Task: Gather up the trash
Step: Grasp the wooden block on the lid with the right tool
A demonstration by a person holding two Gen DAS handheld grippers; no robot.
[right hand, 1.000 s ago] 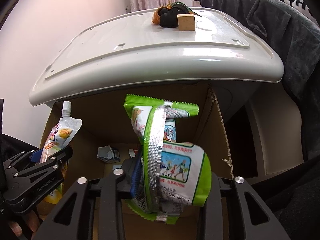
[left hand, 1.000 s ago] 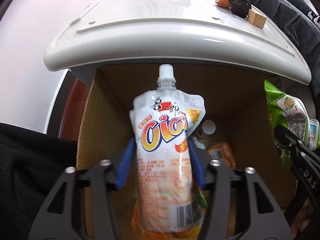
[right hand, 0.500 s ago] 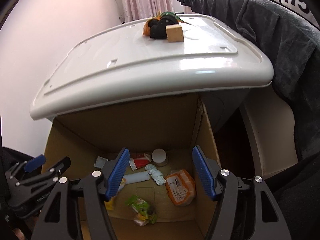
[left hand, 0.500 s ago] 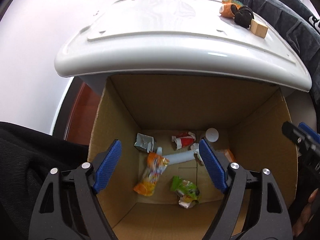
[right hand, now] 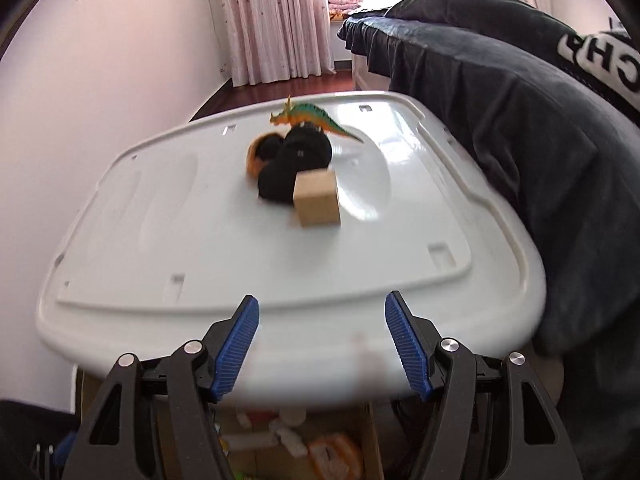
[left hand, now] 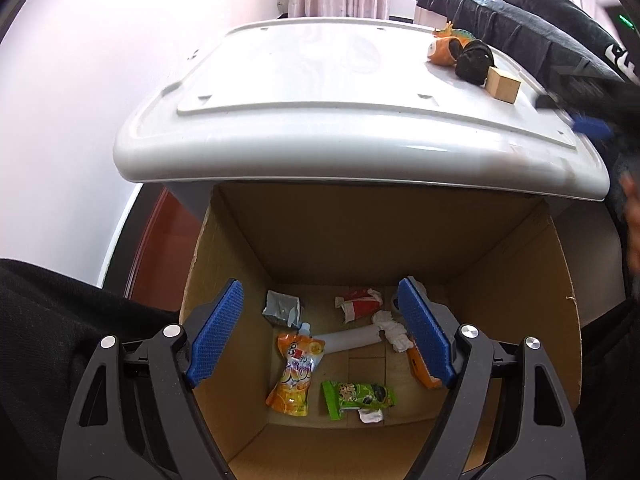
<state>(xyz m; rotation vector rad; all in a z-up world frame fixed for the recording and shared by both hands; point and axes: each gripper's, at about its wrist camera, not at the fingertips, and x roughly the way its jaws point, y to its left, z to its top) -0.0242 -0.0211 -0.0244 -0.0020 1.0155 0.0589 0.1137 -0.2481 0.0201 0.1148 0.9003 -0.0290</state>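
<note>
The orange juice pouch (left hand: 294, 376) and green snack bag (left hand: 358, 396) lie at the bottom of the cardboard box (left hand: 520, 300), low in the frame. My left gripper (left hand: 320, 334) hangs over them, wide apart and empty. My right gripper (right hand: 322, 344) is also spread wide and empty, before the white lid (right hand: 200, 240).

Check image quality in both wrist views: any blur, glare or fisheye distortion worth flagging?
Left wrist view: sharp inside the cardboard box; the right gripper at the far edge is smeared; the white lid bows from fisheye distortion. Right wrist view: motion blur softens the wooden block and black object; window glare streaks the lid near the toy dinosaur.
</note>
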